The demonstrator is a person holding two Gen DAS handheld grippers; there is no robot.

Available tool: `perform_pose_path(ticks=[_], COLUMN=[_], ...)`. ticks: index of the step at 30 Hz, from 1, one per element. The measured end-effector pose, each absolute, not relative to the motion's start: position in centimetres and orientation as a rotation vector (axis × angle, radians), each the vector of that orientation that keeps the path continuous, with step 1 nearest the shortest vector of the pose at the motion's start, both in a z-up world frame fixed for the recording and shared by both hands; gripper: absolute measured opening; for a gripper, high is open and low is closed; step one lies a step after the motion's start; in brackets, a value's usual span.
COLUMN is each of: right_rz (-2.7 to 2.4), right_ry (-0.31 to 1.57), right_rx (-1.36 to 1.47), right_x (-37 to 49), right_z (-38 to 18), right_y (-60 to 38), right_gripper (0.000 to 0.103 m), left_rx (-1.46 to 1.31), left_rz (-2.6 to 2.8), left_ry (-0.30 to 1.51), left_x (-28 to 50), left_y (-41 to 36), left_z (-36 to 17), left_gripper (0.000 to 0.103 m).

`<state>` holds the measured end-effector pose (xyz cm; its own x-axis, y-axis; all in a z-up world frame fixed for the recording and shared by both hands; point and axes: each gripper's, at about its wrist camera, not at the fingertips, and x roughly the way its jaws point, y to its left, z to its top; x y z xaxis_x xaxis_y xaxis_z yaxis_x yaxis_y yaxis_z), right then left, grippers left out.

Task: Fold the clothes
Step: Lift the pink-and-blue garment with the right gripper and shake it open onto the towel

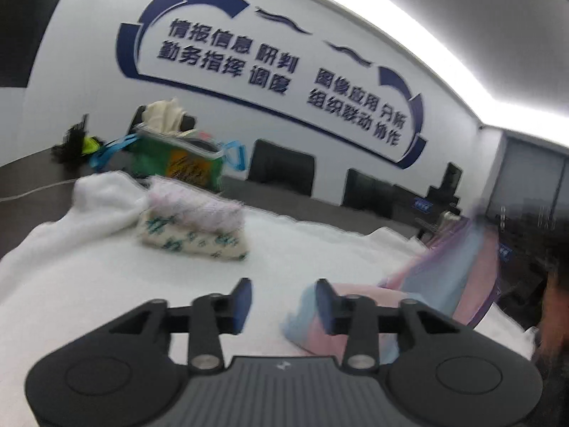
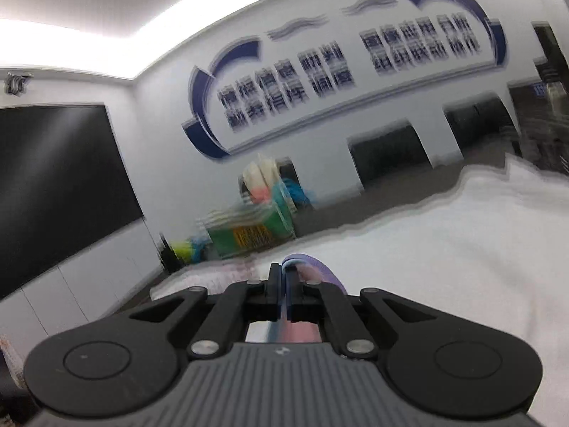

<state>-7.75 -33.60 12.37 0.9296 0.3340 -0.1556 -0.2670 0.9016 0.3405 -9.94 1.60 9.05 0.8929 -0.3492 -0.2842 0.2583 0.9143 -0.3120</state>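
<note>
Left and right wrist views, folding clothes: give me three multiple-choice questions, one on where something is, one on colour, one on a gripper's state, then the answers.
1. Where do the folded clothes lie?
A. on the white cloth
B. in the green bag
C. on a chair

2. What colours are the garment being handled?
A. black and yellow
B. pink, blue and purple
C. plain green

3. How is the right gripper?
A. wide open
B. shut on the garment
C. out of view

Answers: 1 A, the stack rests on the white cloth. 2 B, pastel bands show. 3 B, fabric is pinched between its closed fingers, while the left gripper is open.

Bright ceiling light strip [image 1: 426,35] glares white above the jaws. Both views are motion-blurred, with fisheye bending at edges.
</note>
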Motion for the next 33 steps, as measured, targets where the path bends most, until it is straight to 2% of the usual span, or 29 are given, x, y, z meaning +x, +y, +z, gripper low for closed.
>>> perform_pose_path(ticks=[1, 3, 5, 8, 12, 17, 20, 23, 24, 26, 27, 29, 33], right_rz=[0.379, 0.436, 0.457, 0.486, 0.524, 0.571, 0.599, 0.336, 0.266, 0.154, 0.142, 0.126, 0.306], right_ry=[0.153, 0.09, 0.075, 0.056, 0.03, -0.002, -0.021, 0.188, 0.284, 0.5, 0.543, 0.615, 0.675], right_rx=[0.244, 0.101, 0.08, 0.057, 0.025, -0.014, -0.038, -0.034, -0.038, -0.065, -0.082, -0.113, -0.114], right_x=[-6.8, -4.5, -4.5, -4.6, -4.8, -5.0, -5.1, 3.3, 6.4, 11.6, 11.3, 10.2, 5.5], right_z=[16.2, 22.6, 25.7, 30.1, 36.1, 43.5, 47.9, 44.0, 41.3, 35.1, 32.9, 28.6, 19.1], right_y=[-32.7, -30.4, -29.7, -28.7, -27.4, -25.8, -24.9, -27.4, -28.6, -30.7, -31.0, -31.6, -30.7], right_gripper=[0.002, 0.002, 0.002, 0.002, 0.002, 0.002, 0.002, 0.002, 0.006, 0.026, 0.035, 0.036, 0.047], left_rx=[-0.281, -0.302, -0.343, -0.428, -0.497, -0.501, -0.476, -0.4, -0.367, -0.321, -0.322, -0.305, -0.186], left_rz=[-0.329, -0.356, -0.376, -0.349, -0.352, -0.359, -0.34, -0.276, -0.262, -0.242, -0.245, -0.248, -0.209], left_ry=[0.318, 0.257, 0.196, 0.13, 0.057, 0.027, 0.083, 0.272, 0.367, 0.533, 0.563, 0.581, 0.6], left_x=[-9.7, -9.1, -8.5, -7.5, -8.1, -9.3, -7.7, -4.4, -3.2, -1.1, -1.1, -1.6, -2.8], left_y=[1.3, 0.8, 0.9, 2.5, 5.8, 7.0, 6.7, 5.2, 4.6, 4.0, 4.2, 4.6, 4.1], left_z=[9.9, 11.5, 13.3, 15.6, 17.9, 18.6, 17.6, 15.5, 14.3, 12.0, 10.7, 8.7, 6.4], left_gripper=[0.044, 0.062, 0.069, 0.074, 0.087, 0.088, 0.088, 0.088, 0.087, 0.083, 0.082, 0.082, 0.084])
